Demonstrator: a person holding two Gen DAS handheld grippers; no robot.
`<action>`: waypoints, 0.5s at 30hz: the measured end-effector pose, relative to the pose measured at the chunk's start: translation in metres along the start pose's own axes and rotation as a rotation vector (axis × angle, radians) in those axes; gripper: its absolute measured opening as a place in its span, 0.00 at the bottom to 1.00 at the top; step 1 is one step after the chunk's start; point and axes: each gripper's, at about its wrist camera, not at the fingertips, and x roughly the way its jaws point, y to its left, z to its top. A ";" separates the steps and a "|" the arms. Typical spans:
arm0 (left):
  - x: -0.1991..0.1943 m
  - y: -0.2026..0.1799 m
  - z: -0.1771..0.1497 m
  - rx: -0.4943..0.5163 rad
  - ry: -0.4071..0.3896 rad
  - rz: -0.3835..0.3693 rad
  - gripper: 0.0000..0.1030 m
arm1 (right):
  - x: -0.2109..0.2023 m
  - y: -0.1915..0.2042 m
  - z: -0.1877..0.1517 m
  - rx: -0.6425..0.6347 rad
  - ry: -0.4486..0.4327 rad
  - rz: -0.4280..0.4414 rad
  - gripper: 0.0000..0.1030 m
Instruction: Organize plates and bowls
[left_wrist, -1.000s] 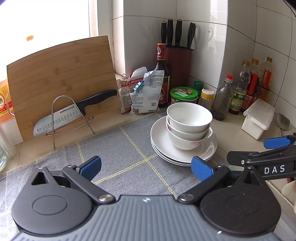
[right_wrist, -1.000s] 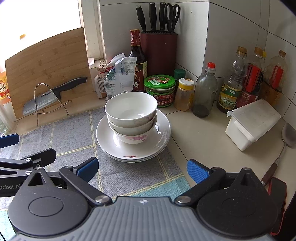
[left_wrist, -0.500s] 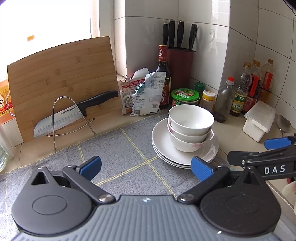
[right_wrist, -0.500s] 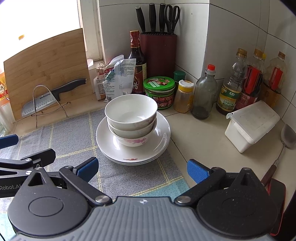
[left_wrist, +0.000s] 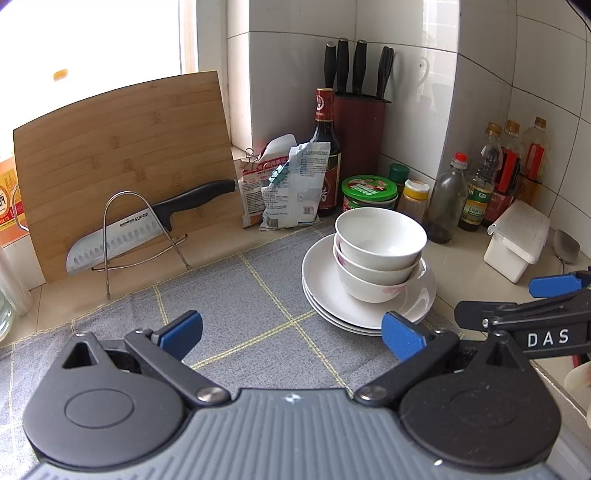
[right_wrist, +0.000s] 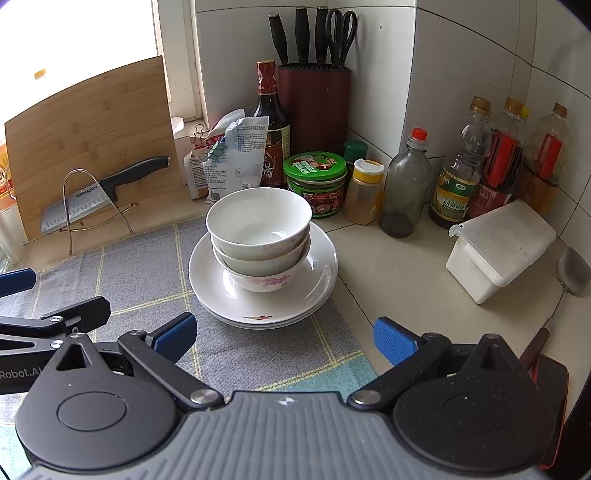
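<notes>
Meanwhile both tongs, left tongs (left_wrist: 291, 330) and right tongs (right_wrist: 284, 338), gape wide, holding nothing.

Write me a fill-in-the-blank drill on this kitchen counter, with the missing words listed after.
1. The stack of white ceramic bowls holds ___ bowls.
2. Those bowls sit on a pile of white round plates, which rests on the grey checked ___.
3. The steel knife with a black handle leans on a wire stand in front of the bamboo ___ board.
4. The jaws of the left gripper and the right gripper are both ___.

Missing words: three; cloth; cutting; open
</notes>
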 end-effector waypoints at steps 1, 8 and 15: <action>0.000 0.000 0.000 0.001 0.000 -0.001 0.99 | 0.000 0.000 0.000 -0.001 -0.001 0.000 1.00; 0.000 -0.001 0.000 0.003 0.000 -0.003 0.99 | 0.000 -0.001 0.000 -0.001 -0.002 -0.001 1.00; 0.000 -0.001 0.000 0.003 0.000 -0.002 0.99 | -0.001 -0.001 0.000 -0.002 -0.002 -0.003 1.00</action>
